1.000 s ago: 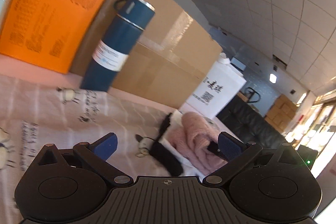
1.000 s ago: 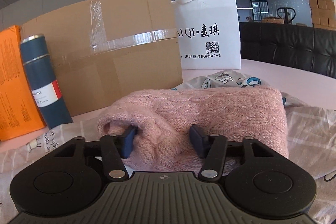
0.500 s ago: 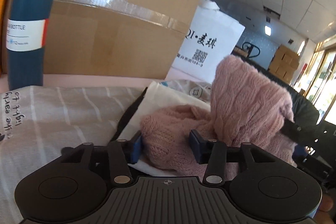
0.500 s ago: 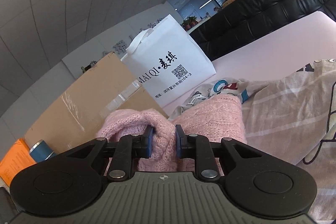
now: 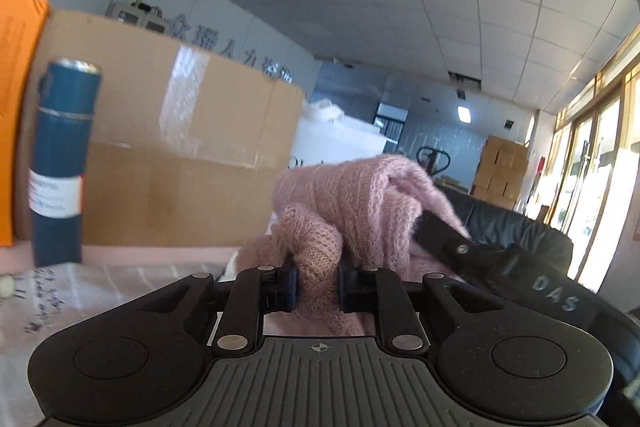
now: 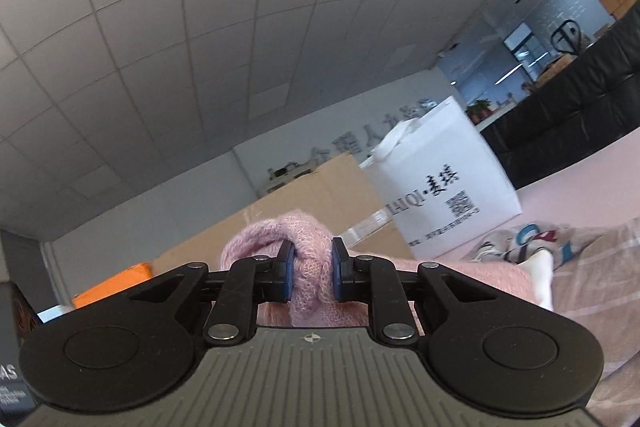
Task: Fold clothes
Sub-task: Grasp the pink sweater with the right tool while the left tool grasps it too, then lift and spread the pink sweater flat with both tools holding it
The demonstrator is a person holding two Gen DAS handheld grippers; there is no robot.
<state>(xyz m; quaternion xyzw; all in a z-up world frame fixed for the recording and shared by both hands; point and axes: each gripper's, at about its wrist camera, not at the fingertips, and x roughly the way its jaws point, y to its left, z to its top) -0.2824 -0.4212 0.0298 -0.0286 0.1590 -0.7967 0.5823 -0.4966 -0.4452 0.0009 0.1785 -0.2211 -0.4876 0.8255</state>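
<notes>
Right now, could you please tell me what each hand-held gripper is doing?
Left hand-held gripper: just closed, shut on the pink sweater.
Right hand-held gripper: also just closed, shut on the same pink sweater.

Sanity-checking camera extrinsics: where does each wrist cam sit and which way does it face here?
Left wrist: on the left gripper, looking roughly level along its fingers, shut on the fuzzy pink knitted sweater; beyond, tall blue steel flask, taped brown cardboard box. The right gripper's black body shows at right.
Right wrist: on the right gripper, tilted up toward the ceiling, shut on the sweater; white printed tote bag beyond.
Shared: sweater, box, bag.
</notes>
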